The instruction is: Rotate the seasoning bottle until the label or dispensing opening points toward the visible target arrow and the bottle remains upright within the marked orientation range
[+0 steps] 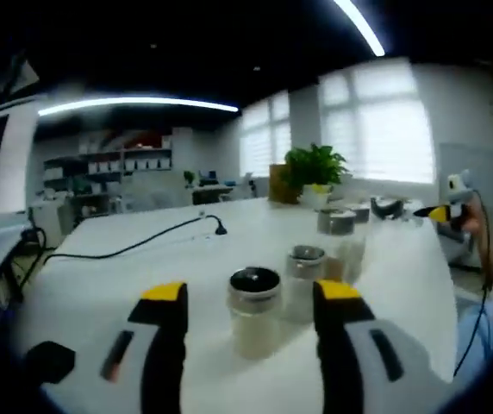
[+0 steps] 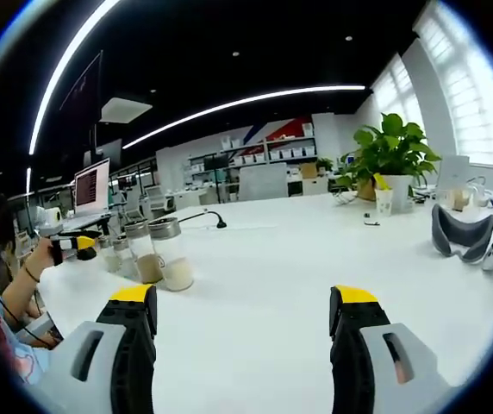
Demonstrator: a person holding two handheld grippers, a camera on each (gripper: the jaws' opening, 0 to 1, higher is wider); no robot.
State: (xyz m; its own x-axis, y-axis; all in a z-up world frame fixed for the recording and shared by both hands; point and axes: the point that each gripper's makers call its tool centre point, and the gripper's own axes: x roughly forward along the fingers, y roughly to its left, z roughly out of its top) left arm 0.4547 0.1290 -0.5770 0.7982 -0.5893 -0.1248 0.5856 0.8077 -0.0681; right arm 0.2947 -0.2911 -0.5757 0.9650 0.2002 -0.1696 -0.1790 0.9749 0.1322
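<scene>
Lined up for a turning grasp, the left tool (image 1: 251, 302), released, brackets an upright seasoning bottle (image 1: 253, 310) on the white surface (image 1: 143, 267), while the right tool (image 2: 245, 310), also spread and empty, waits well apart from the bottles.

Clear glass bottle (image 1: 254, 312) — shiny metal cap

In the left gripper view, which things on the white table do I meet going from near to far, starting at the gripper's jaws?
Left gripper → black-capped seasoning bottle → silver-capped bottle → silver-lidded jar → potted green plant at the far edge of the white table.
</scene>
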